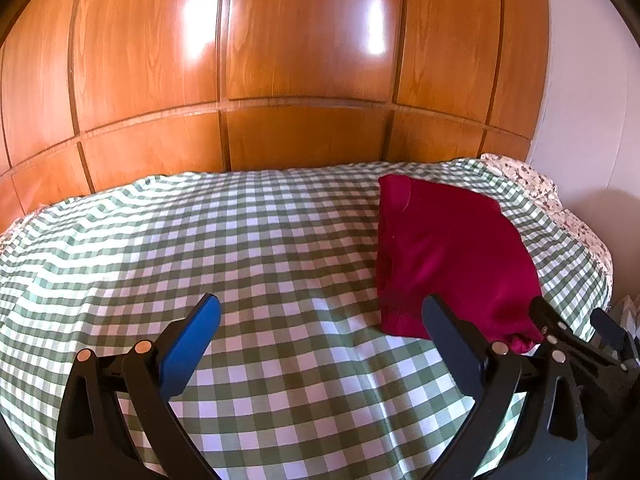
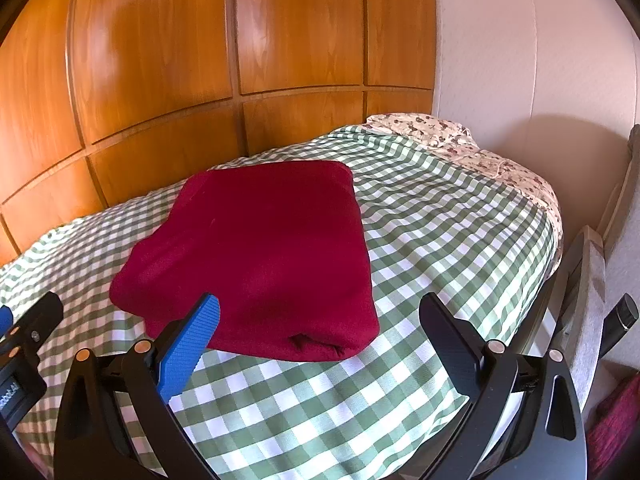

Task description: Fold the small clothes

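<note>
The red garment (image 2: 260, 256) lies folded on the checked bedcover (image 2: 440, 220), near the pillow end. Both the left gripper (image 1: 320, 316) and the right gripper (image 2: 320, 312) stand wide open, holding nothing. The fold looks loose — a careless brush could probably open it.

Glossy wood wardrobe (image 1: 304, 60), matt red knit garment (image 2: 260, 256), checked cotton sheet (image 1: 240, 248)

Right gripper (image 1: 560, 328) hides the red garment's (image 1: 448, 256) corner.
</note>
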`<action>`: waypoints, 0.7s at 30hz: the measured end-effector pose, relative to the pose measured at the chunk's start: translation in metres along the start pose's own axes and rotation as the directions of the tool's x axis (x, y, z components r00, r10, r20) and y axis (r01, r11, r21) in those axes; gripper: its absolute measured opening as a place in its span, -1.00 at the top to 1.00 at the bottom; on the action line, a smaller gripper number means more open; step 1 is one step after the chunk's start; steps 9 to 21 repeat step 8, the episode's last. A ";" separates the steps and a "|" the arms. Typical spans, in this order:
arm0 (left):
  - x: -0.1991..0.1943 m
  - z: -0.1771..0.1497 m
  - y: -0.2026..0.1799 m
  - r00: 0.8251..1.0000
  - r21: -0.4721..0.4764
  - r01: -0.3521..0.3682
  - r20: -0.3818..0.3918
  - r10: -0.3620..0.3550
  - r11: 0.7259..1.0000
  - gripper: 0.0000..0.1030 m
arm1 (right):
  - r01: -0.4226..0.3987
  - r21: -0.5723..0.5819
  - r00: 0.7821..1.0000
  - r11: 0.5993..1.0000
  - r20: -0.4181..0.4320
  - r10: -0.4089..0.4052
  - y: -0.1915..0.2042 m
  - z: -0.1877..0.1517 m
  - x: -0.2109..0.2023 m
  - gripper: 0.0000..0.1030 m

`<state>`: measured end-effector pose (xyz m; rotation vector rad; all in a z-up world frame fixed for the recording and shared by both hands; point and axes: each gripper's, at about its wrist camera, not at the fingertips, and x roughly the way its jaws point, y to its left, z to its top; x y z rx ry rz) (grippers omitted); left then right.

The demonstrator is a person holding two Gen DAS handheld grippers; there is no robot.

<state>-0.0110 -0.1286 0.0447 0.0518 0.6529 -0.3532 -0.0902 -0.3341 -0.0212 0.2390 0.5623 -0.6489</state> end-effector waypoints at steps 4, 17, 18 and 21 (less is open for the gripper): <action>0.007 -0.001 0.004 1.000 -0.017 -0.005 -0.023 0.004 1.000 -0.95 | -0.027 0.032 0.999 0.999 0.024 0.027 -0.011 0.012 -0.003 -0.92; 0.016 -0.003 0.008 0.999 -0.020 -0.019 -0.044 0.018 1.000 -0.95 | -0.007 0.097 0.999 0.995 0.038 0.003 -0.040 0.041 0.011 -0.92; 0.016 -0.003 0.008 0.999 -0.020 -0.019 -0.044 0.018 1.000 -0.95 | -0.007 0.097 0.999 0.995 0.038 0.003 -0.040 0.041 0.011 -0.92; 0.016 -0.003 0.008 0.999 -0.020 -0.019 -0.044 0.018 1.000 -0.95 | -0.007 0.097 0.999 0.995 0.038 0.003 -0.040 0.041 0.011 -0.92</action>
